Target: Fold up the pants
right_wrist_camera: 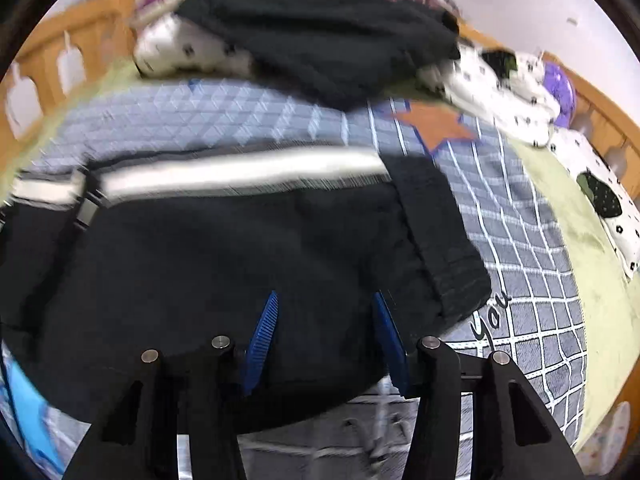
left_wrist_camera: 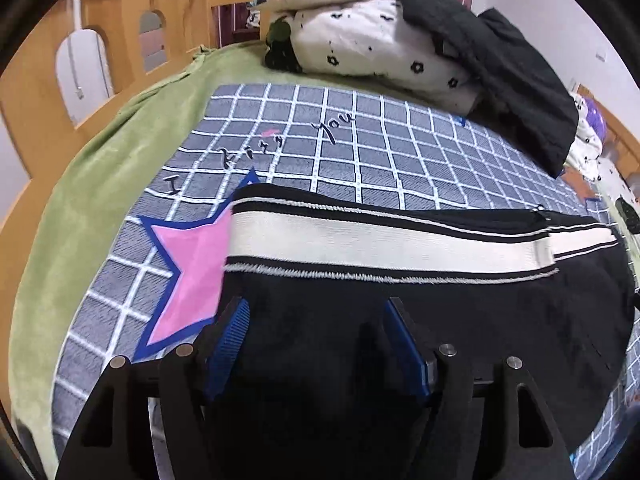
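My pants are a matt black cloth with a soft, faintly napped face, and their waistband is a ribbed cream elastic edged with fuzzy, looped white stitching. Under them the checked blanket looks like a short, brushed fleece, its pink star printed flat and smooth. The green sheet on the left has a velvety, suede-like pile. The bed frame at the far side is varnished wood with a mild sheen. My left claw is matt black plastic with ridged blue rubbery pads and small bright metal pins; my right claw is made the same.
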